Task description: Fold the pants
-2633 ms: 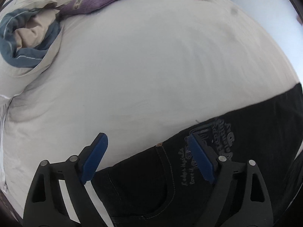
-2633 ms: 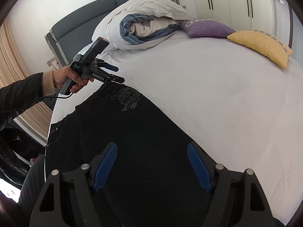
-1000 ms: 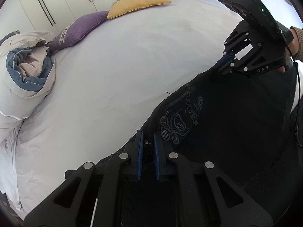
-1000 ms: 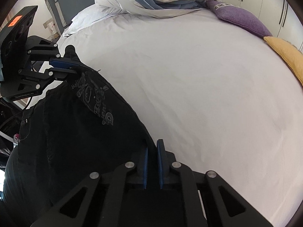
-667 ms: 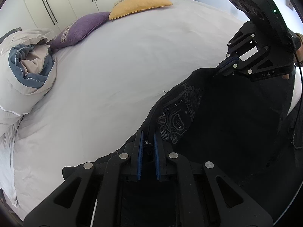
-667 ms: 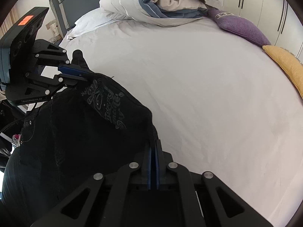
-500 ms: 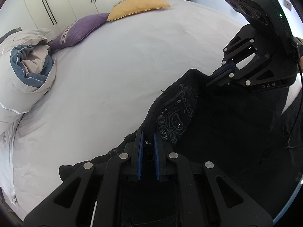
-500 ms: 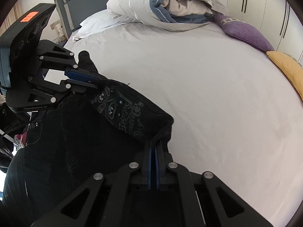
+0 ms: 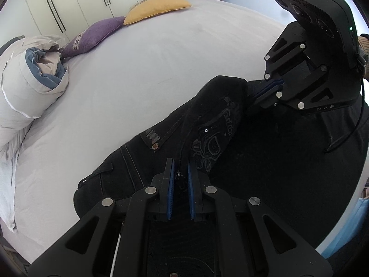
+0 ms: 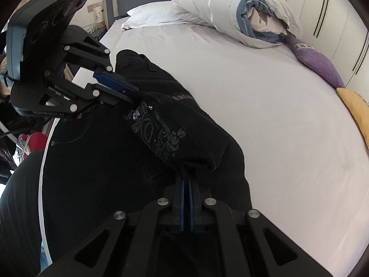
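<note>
Black pants (image 9: 265,161) with pale printed lettering lie at the near edge of a white bed (image 9: 161,57). Their far edge is raised into a fold (image 10: 184,124) that arches over the flat part. My left gripper (image 9: 180,177) is shut on the pants' edge near the waistband; it also shows at the left of the right wrist view, left gripper (image 10: 136,93). My right gripper (image 10: 187,175) is shut on the same edge further along, and shows at the upper right of the left wrist view, right gripper (image 9: 256,92). The cloth hides its fingertips there.
A rolled white and blue duvet (image 10: 249,16) and a pillow (image 10: 152,13) lie at the head of the bed. A purple cushion (image 9: 92,37) and a yellow cushion (image 9: 156,7) sit along the far side by white wardrobe doors (image 9: 76,2). Open sheet lies beyond the pants.
Both grippers have carried the pants' far edge up and toward the near side, so the flat cloth now rolls over itself. The two grippers have come closer together.
</note>
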Demonstrator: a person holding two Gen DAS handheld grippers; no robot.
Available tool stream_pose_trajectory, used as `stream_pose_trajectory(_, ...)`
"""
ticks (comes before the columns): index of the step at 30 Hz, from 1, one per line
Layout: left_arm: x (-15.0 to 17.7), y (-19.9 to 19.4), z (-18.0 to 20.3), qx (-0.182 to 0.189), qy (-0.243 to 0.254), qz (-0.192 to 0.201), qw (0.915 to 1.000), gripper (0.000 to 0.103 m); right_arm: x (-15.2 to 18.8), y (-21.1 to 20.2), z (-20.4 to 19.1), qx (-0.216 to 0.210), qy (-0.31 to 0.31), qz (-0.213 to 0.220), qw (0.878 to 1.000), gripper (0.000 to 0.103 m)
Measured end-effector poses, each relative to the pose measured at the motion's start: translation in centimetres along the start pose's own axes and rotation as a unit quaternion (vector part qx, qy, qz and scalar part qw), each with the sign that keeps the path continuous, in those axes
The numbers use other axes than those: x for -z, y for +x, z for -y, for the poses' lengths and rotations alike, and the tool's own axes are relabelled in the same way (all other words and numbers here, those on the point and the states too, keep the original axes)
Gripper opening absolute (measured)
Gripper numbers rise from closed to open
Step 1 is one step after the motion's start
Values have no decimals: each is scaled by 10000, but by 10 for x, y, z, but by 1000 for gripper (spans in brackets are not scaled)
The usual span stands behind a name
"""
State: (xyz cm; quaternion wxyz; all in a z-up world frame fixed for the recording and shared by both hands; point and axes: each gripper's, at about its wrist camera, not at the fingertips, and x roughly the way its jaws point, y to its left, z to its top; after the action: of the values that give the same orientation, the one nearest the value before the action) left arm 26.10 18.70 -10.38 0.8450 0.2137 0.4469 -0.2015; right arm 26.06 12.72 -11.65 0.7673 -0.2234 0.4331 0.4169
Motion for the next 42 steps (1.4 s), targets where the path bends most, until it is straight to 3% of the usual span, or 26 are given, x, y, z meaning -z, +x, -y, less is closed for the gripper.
stream_pose_trajectory(8, 50, -18, 21, -269, 418, -160, 9986, 9, 35, -17, -64, 382, -1026, -267, 9936, 4)
stream_pose_trajectory(16, 89, -31, 56, -489, 1111, -157, 9925, 9, 73, -19, -132, 998, -2549, -584, 9600, 4)
stream_pose_trajectory(22, 125, -38, 85, -821, 1976, -264, 9765, 9, 94, -20, -173, 1177, -3317, -596, 9341, 4)
stream_pose_trajectory(31, 168, -33, 107, -1094, 2968, -507, 9473, 8, 112, -17, -183, 1364, -3931, -714, 9065, 4)
stream_pose_trajectory(34, 176, -30, 108, -1076, 3038, -542, 9451, 8, 111, -21, -188, 1391, -4015, -719, 9024, 4)
stream_pose_trajectory(37, 179, -27, 105, -1106, 3137, -545, 9415, 8, 109, -23, -192, 1495, -4266, -738, 8890, 4)
stream_pose_trajectory(42, 185, -22, 98, -1126, 3125, -596, 9413, 8, 116, -29, -217, 1523, -4494, -680, 8776, 4)
